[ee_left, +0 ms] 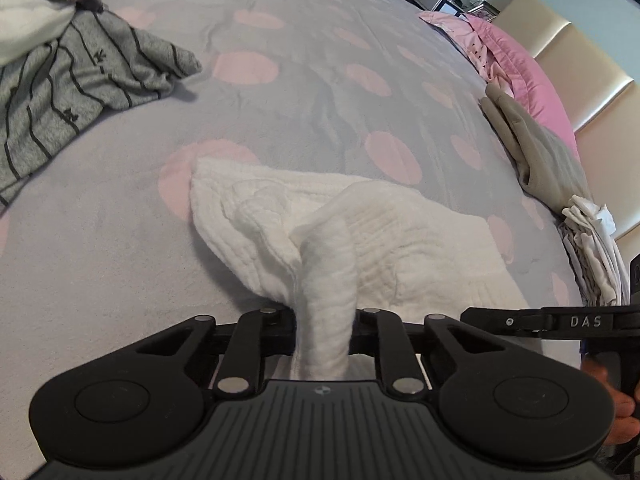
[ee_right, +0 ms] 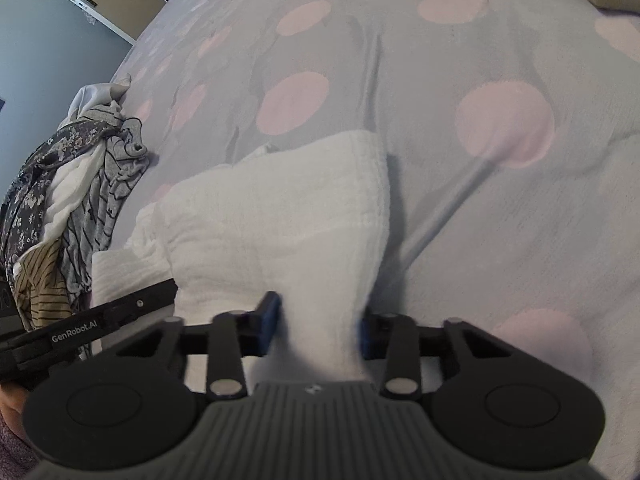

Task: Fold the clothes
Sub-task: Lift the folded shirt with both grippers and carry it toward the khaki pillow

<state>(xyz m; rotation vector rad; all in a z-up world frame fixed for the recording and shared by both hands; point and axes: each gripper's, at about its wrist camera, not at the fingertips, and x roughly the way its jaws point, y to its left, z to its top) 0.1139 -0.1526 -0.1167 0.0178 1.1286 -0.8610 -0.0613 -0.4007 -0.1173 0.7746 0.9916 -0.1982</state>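
Note:
A white quilted garment (ee_left: pixel 400 232) lies crumpled on the lilac bedcover with pink dots (ee_left: pixel 120 240). My left gripper (ee_left: pixel 325 320) is shut on a bunched fold of it, which rises as a thick roll between the jaws. In the right wrist view the same white garment (ee_right: pixel 280 208) spreads ahead. My right gripper (ee_right: pixel 320 320) is shut on its near edge, the blue pads (ee_right: pixel 270 316) pressing the cloth from both sides. Both grippers hold the garment's near side, close to each other.
A heap of unfolded clothes, grey striped top (ee_left: pixel 60 80) uppermost, lies at the left (ee_right: pixel 80 184). Folded beige (ee_left: pixel 536 152) and white (ee_left: pixel 592 248) items sit at the right by a pink pillow (ee_left: pixel 520 56) and cream headboard (ee_left: pixel 580 80).

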